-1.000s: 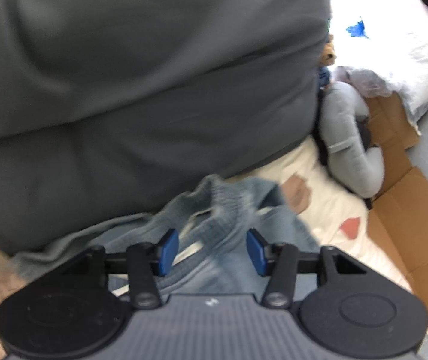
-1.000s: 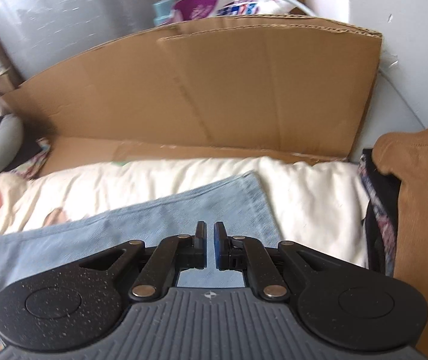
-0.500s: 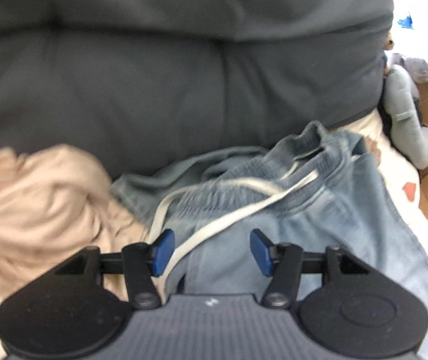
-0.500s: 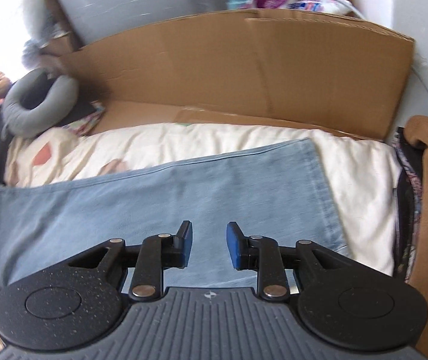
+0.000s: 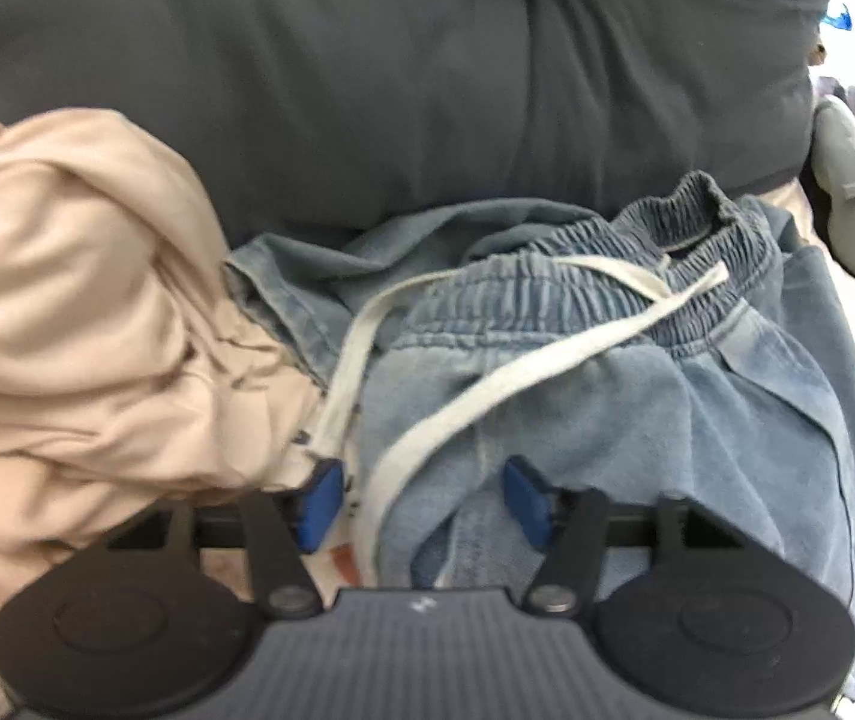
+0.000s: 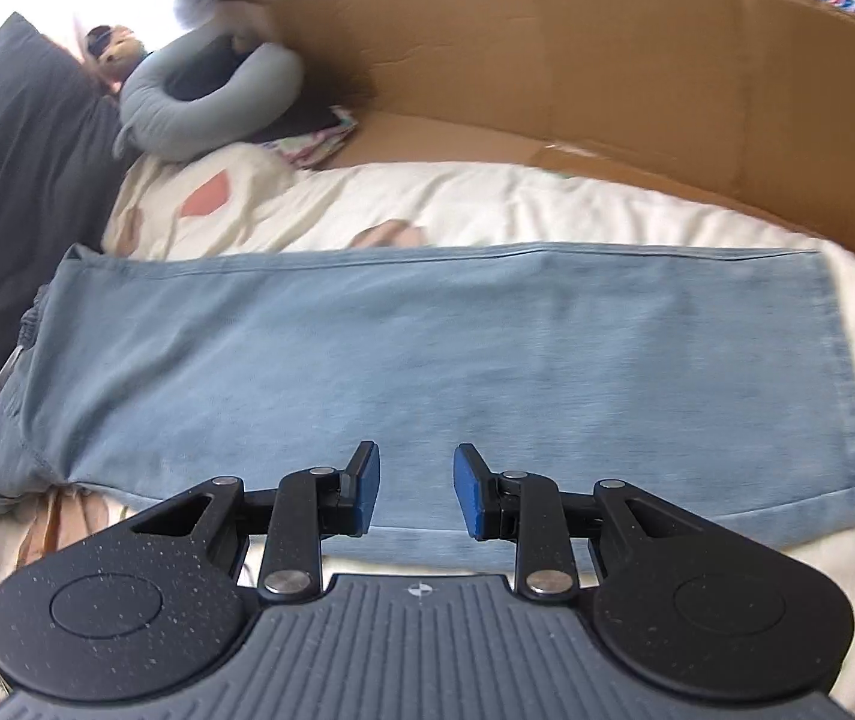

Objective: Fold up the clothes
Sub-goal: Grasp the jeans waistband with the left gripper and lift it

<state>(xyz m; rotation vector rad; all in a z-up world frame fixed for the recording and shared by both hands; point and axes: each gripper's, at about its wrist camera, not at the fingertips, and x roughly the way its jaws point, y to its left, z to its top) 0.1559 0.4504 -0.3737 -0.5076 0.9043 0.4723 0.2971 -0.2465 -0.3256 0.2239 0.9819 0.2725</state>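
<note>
Left wrist: left claw (image 5: 421, 501) closing, parted around jeans (image 5: 607, 396) drawstring (image 5: 505, 384); right claw (image 6: 415, 492) parted, empty.

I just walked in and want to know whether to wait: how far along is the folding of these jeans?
Early. The jeans lie flat, lengthwise on the bed. Nothing is gripped: the right gripper and left gripper are open over the cloth. No cross-fold yet; the beige garment is crumpled.

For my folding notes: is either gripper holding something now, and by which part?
Nothing is held. The left gripper, its jaws just closing, stands open over the light blue denim trousers near the waistband. The right gripper is open above the trouser leg.
</note>
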